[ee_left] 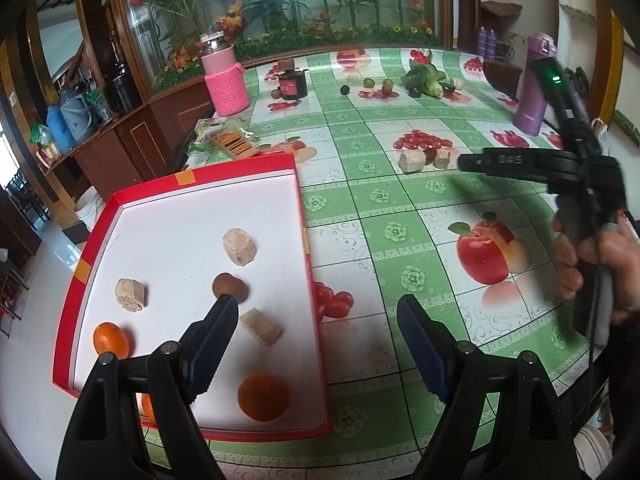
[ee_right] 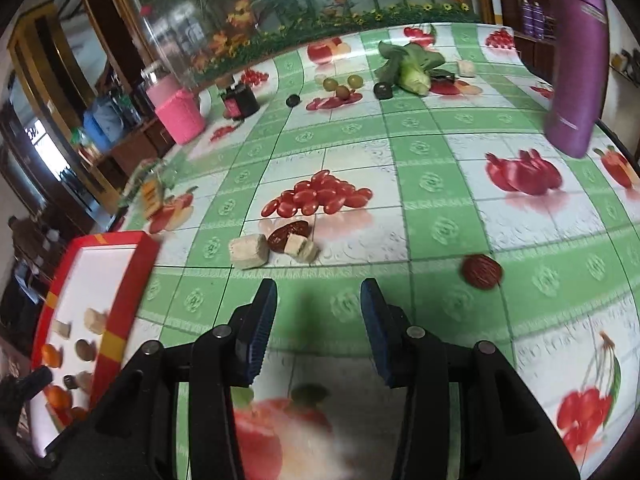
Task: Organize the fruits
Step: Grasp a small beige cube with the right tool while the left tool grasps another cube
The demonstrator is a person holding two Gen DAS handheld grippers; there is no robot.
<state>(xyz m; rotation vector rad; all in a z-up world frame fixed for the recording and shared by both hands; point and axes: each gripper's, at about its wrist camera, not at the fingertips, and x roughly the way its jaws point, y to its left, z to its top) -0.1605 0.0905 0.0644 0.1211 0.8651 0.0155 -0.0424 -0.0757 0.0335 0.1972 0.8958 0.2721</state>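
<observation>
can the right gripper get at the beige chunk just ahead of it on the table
Probably yes. The right gripper is open and empty, and bare tablecloth lies between it and the beige chunk. A dark red fruit touches the chunk's far side, so it may get nudged.

Left gripper black, blue ribbed pads; right gripper alike; silver pivot screws.

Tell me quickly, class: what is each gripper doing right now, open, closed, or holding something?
Left gripper: open, holding nothing, over the red tray's edge.
Right gripper: open, holding nothing, above the tablecloth.
</observation>
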